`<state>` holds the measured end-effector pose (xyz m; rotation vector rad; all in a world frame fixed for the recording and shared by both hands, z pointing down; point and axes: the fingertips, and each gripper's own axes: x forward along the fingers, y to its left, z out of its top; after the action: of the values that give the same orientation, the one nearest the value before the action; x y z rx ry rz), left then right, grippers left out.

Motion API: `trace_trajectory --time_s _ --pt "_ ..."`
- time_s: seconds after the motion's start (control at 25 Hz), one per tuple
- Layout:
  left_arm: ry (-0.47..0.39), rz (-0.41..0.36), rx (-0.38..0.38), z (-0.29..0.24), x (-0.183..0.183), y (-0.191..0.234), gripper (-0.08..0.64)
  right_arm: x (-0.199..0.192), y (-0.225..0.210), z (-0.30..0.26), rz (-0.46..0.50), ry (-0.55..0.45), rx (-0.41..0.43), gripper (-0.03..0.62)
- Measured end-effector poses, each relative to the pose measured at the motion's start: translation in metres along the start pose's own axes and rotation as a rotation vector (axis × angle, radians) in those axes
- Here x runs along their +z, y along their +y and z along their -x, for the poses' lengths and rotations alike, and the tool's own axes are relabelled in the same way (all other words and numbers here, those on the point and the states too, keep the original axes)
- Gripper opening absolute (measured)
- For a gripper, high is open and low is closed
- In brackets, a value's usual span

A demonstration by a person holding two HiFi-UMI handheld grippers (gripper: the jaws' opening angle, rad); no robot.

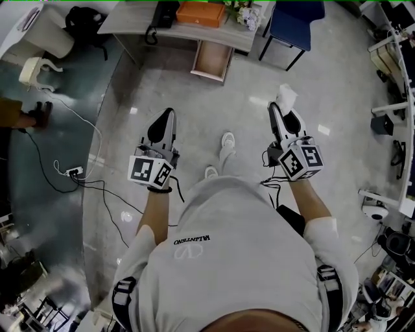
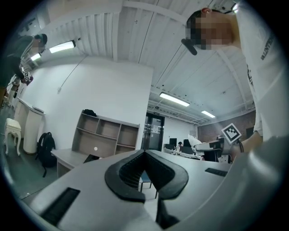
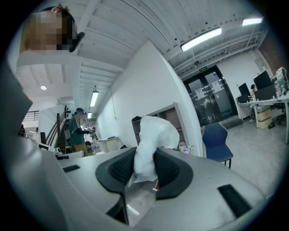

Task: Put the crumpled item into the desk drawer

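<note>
The right claw [image 3: 145, 155] is clenched on a crumpled white wad [image 3: 154, 133], which sticks out past its tips. The left claw [image 2: 144, 158] is closed, with nothing in it. Both hang over the grey floor [image 1: 220, 104]. Well ahead, a drawer [image 1: 211, 61] stands pulled open under the bench [image 1: 133, 19], near a blue chair [image 1: 295, 23].

Bright, even light from ceiling strips [image 2: 174, 99]; small glare spots on the polished floor [image 1: 194, 117]; both gripper views bulge, corners black.
</note>
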<state>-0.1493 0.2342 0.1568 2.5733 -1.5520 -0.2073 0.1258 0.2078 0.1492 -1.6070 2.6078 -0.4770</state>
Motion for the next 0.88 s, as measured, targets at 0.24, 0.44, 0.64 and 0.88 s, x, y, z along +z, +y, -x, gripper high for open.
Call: trace_trajectory --time_s 0.24,0.44,0.64,0.88 --pt "0.005 -0.006 0.011 -0.038 0.001 0.018 -0.002 0.005 -0.015 -0.047 -0.004 0.018 0.030 0.110" --pt "0.028 0.000 0.009 -0.084 -0.011 0.030 -0.002 0.004 -0.037 -0.090 -0.019 0.046 0.054 0.110" --pt "0.040 0.010 0.006 -0.140 -0.012 0.033 -0.002 0.013 -0.064 -0.131 -0.026 0.075 0.087 0.111" --pt "0.048 0.007 0.021 -0.204 -0.016 0.038 -0.002 0.025 -0.100 -0.178 -0.036 0.094 0.137 0.110"
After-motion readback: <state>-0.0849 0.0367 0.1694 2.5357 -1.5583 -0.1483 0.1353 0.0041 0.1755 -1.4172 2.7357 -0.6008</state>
